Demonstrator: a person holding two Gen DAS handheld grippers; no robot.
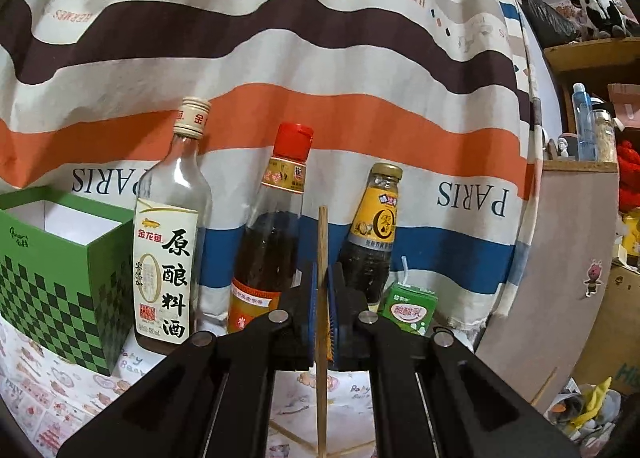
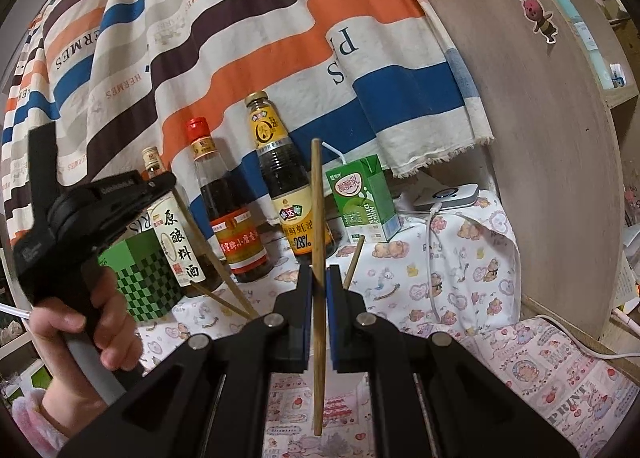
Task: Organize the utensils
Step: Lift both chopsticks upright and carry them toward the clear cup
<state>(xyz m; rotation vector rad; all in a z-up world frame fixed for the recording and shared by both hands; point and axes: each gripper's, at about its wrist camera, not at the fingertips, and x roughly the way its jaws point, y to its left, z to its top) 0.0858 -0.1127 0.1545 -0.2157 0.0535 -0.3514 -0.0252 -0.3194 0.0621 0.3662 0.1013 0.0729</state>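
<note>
My left gripper [image 1: 321, 290] is shut on a wooden chopstick [image 1: 322, 242] that stands upright between its blue pads, above the table. My right gripper [image 2: 319, 282] is shut on another wooden chopstick [image 2: 317, 194], also upright. In the right wrist view the left gripper's body [image 2: 80, 214] shows at the left, held by a hand, with its chopstick [image 2: 212, 254] slanting down. More chopsticks lie on the patterned cloth [image 2: 354, 258], [image 2: 216, 296], [image 1: 288, 434]. A green checkered box [image 1: 60, 270], open at the top, stands at the left.
A row of bottles stands against the striped curtain: a cooking wine bottle [image 1: 170, 234], a red-capped bottle [image 1: 272, 234], an oyster sauce bottle [image 1: 372, 234]. A green drink carton [image 1: 410, 308] stands beside them. A white device with cable [image 2: 448, 194] lies by a wooden panel [image 2: 520, 138].
</note>
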